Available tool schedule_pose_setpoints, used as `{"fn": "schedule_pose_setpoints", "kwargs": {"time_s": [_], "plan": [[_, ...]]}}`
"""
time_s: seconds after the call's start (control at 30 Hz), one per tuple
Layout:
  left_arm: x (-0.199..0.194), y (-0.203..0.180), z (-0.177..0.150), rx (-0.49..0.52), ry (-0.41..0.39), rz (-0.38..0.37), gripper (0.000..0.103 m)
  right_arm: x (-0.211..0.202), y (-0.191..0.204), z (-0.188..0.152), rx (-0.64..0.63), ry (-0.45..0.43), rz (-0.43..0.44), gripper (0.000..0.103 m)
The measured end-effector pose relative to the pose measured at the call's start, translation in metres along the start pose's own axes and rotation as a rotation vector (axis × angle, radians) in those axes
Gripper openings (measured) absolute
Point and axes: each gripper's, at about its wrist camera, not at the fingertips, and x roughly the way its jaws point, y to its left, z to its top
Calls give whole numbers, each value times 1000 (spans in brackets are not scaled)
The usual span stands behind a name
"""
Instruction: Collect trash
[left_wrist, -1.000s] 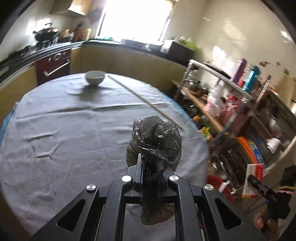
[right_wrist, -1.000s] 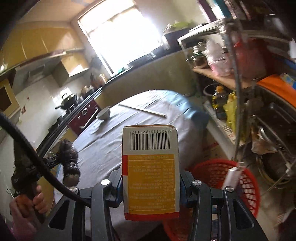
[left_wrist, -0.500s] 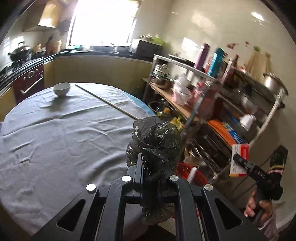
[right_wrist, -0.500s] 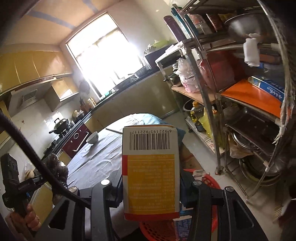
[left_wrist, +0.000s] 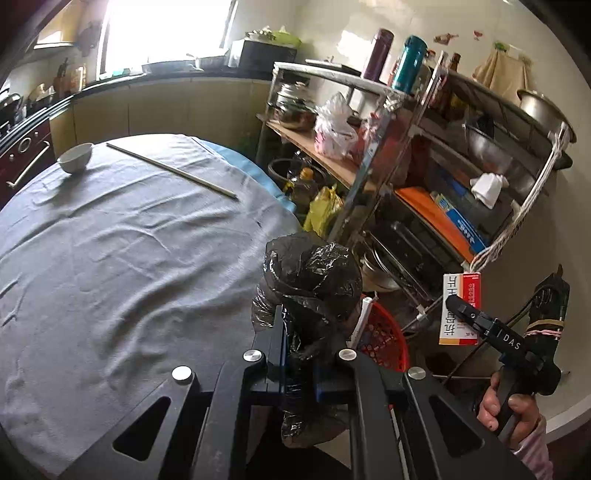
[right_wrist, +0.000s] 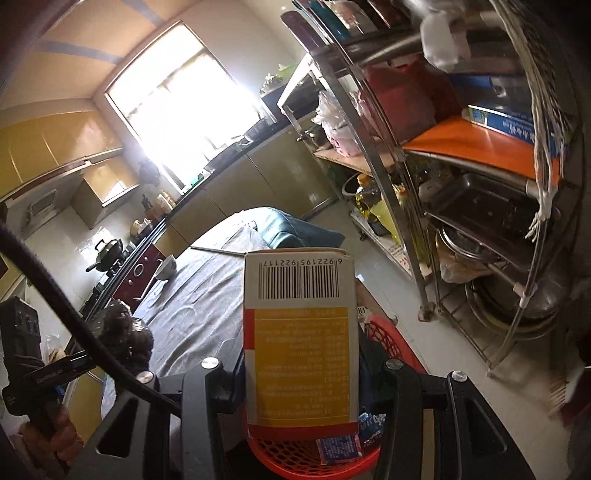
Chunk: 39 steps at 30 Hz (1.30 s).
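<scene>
Swung off the cloth-covered surface (left_wrist: 110, 258) toward the red mesh basket (right_wrist: 384, 332) on the floor a second ago. Right gripper (right_wrist: 301, 369) jaws pinched the orange carton (right_wrist: 301, 339) above it; left gripper (left_wrist: 299, 354) jaws pinched the crumpled black bag (left_wrist: 310, 284) beside. Release likely next.

A round counter (left_wrist: 110, 258) covered by a wrinkled grey cloth fills the left of the scene. Near its far edge sits a small white bowl (left_wrist: 75, 157), and close beside the bowl lies a long thin stick (left_wrist: 171, 170). To the right stands a metal shelf rack (left_wrist: 373, 155) crowded with kitchenware. On its top shelf are a purple flask (left_wrist: 377, 50) and a teal flask (left_wrist: 409, 59), side by side. A tied plastic bag (left_wrist: 334, 127) rests on a wooden shelf below. A bright window (right_wrist: 173, 107) glows behind, and a dark wok (right_wrist: 109, 251) sits on the stove at left.
</scene>
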Motion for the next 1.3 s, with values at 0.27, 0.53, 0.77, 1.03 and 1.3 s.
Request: {"fn": "schedule_pose_setpoints", "kwargs": {"time_s": [0.27,0.53,0.77,1.03,1.3], "plan": [[19,-18,-3,36,41,-3,11,10,-18,-11,37,39,3,49],[22,-30,-9,81,42,11,11,15,-19,-15,48,57,17,49],[20,-40,-13,126,26,20,11,21,-12,-17,35,75,26,49],[21,-43,-14,139,23,20,11,25,-6,-20,23,90,37,49],[25,-47,-16,157,29,19,11,26,-7,-19,32,94,45,49]]}}
